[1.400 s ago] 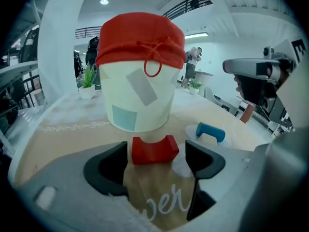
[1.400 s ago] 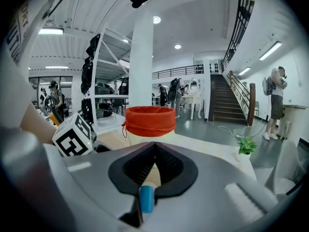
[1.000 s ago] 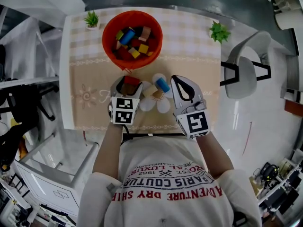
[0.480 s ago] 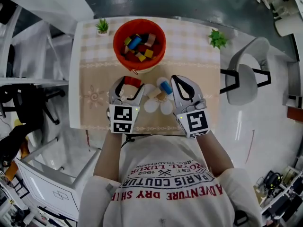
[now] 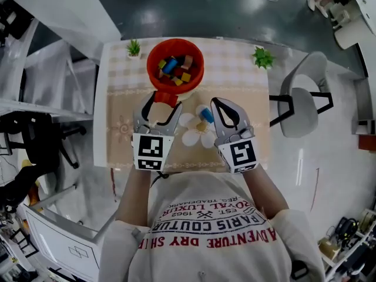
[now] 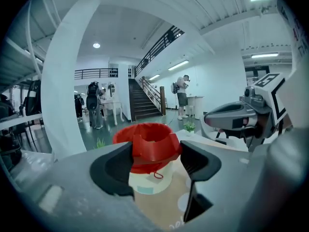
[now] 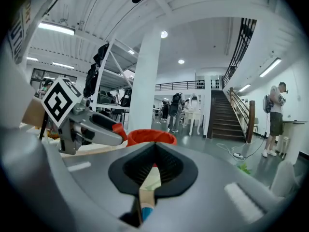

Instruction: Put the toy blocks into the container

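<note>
Clamping notched red block (image 6: 154,146), round orange bucket (image 5: 150,68)

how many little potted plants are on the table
2. The left plant stands at the far left corner of the table, beside the red bucket; the right plant stands near the far right corner. None seem hidden.

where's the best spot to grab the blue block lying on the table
Probably its middle, across the rounded long sides, coming down from above: the blue block seems to lie on its side, and a tan block sits close at its near end.
</note>
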### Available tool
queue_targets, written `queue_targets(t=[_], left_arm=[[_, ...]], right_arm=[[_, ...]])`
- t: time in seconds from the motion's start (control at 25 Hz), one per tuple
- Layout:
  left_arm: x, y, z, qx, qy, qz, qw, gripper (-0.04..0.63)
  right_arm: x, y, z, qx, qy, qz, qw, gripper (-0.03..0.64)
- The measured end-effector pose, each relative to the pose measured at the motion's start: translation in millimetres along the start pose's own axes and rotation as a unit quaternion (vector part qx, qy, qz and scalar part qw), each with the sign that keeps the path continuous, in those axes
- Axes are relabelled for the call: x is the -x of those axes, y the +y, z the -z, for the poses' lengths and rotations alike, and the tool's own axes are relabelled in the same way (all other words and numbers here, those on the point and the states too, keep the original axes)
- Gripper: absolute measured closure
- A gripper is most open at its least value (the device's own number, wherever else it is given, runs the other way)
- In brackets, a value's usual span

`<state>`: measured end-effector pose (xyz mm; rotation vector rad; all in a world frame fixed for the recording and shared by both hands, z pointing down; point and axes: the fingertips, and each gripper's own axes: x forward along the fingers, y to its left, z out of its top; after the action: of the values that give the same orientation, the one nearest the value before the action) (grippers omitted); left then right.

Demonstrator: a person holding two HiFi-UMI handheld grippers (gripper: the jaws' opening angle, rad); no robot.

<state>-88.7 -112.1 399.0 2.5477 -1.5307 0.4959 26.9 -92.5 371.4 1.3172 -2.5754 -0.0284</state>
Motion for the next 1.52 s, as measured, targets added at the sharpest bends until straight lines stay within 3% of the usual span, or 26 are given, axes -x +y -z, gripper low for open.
queue_targets(t=[0.28,0.68,0.88,1.08,1.28,1.52], left_arm=[[-20,10,-26,-0.018,-0.02,0.007,0.9996,0.282],[-60,20,-16,-0.025,0.017,0.025,0.9992,0.282],[-68,21,-9,-0.016,0.034,0.012,0.9992,0.279],[-61,20,-9,-0.01,0.031,0.012,0.9994,0.232],[-39,12,-6,0.01,0.015,0.008,0.9998,0.229],[-12,-14,26,0.022,0.03,0.018,0.9992,0.229]], right_arm=[[3,-7,-15,0.005,-0.016,0.016,1.0,0.617],[0,-22,-16,-0.009,-0.014,0.041,0.999,0.617],[2,-27,-7,-0.007,-0.003,0.044,0.999,0.617],[3,-25,2,-0.009,0.012,0.041,0.999,0.617],[7,-18,7,-0.011,0.015,0.032,0.999,0.617],[14,-2,27,-0.025,0.032,0.014,0.999,0.617]])
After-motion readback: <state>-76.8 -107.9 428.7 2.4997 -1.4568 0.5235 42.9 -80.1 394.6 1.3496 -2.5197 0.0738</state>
